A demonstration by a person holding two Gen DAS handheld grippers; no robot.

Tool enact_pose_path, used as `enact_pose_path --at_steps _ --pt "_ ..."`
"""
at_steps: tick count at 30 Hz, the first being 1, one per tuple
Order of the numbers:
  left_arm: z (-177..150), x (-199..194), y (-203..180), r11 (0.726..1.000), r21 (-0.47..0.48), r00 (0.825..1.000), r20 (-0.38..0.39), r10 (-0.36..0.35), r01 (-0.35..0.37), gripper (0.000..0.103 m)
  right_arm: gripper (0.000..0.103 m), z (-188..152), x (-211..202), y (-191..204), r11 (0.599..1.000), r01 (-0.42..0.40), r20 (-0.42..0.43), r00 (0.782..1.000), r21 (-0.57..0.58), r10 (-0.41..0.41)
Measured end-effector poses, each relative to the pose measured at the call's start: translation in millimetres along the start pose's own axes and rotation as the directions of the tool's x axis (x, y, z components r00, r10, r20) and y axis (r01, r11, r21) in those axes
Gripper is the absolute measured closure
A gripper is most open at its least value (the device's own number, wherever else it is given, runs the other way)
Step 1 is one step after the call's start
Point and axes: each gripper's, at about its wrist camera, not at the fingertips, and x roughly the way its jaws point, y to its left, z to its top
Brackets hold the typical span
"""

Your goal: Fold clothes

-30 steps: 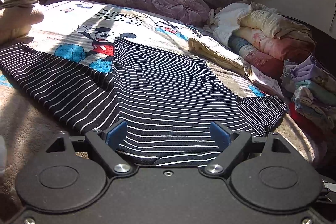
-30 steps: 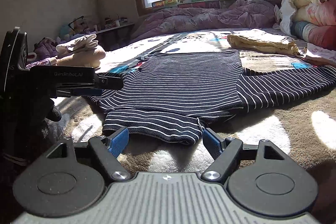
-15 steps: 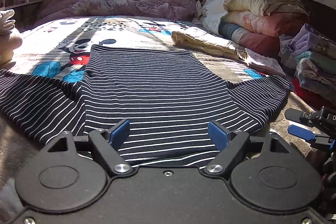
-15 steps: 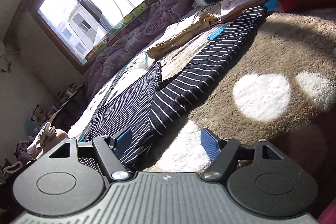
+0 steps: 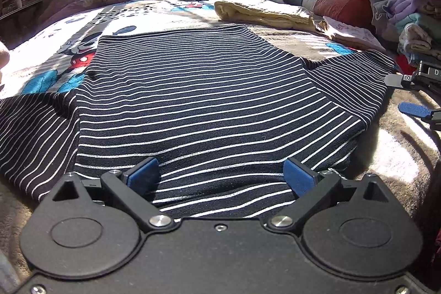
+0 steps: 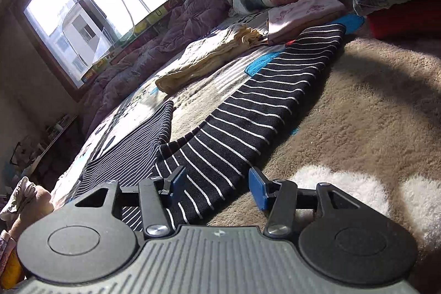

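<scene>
Both grippers have dropped closer to the navy white-striped long-sleeve shirt point(image 5: 198, 101) since a second ago; it lies flat on the cartoon-print bed blanket point(image 5: 55, 46), sleeves spread. My left gripper point(image 5: 220, 175) is over the shirt's near collar edge, jaws opening wide, cloth between them, not pinched. My right gripper point(image 6: 217, 183) has rolled and shifted to the shirt's right sleeve point(image 6: 261, 101); jaws opening, medium gap, sleeve edge between them, unpressed. Folded yellow cloth point(image 5: 261, 11) sits beyond the shirt.

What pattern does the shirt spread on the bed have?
The shirt is dark navy, almost black, with thin white horizontal stripes; the left wrist view shows it best.
</scene>
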Motion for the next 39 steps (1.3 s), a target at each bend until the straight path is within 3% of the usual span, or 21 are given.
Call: enact_pose_path --at_steps 3,7,14,19,21,23,30,36,39 --pt "1.2 0.4 -0.7 1.000 0.003 1.000 -0.012 0.008 -0.008 0.003 0.034 10.2 -8.5 -21.2 0.997 0.071 0.074 0.995 0.029 -0.073" --pt "2.1 -0.2 -4.2 0.999 0.016 0.999 -0.023 0.029 -0.029 0.002 0.036 26.1 -9.1 -58.8 0.981 0.070 0.126 0.988 0.178 -0.094" --pt "8.3 -9.4 -23.0 0.986 0.115 0.993 0.019 0.120 -0.122 0.003 0.035 44.5 -9.5 -100.8 0.926 -0.032 0.143 0.989 0.375 -0.024" --pt "17.0 -14.0 -37.9 0.982 0.149 0.993 0.047 0.110 -0.116 0.004 0.034 51.7 -4.3 -112.9 0.904 -0.088 0.138 0.990 0.418 0.032" --pt "22.4 -14.5 -50.3 0.978 0.182 0.994 0.055 0.098 -0.106 0.014 0.034 54.4 -3.8 -118.5 0.894 -0.106 0.142 0.989 0.435 0.048" --pt "29.5 -13.5 -68.9 0.969 0.232 0.995 0.062 0.077 -0.089 0.017 0.034 57.6 -3.9 -124.9 0.882 -0.124 0.147 0.987 0.455 0.063" --pt "40.3 5.2 -159.8 0.871 0.490 0.998 0.061 -0.021 -0.012 0.027 0.031 66.6 -1.8 -135.9 0.854 -0.177 0.127 0.983 0.488 0.131" --pt "50.9 31.9 -220.6 0.804 0.592 0.996 0.025 -0.084 0.053 0.040 0.030 73.2 -6.8 -150.9 0.819 -0.220 0.138 0.975 0.529 0.172" --pt "61.7 48.3 -249.0 0.769 0.637 0.996 0.025 -0.089 0.053 0.041 0.030 75.1 -9.2 -157.2 0.801 -0.236 0.154 0.972 0.550 0.180"
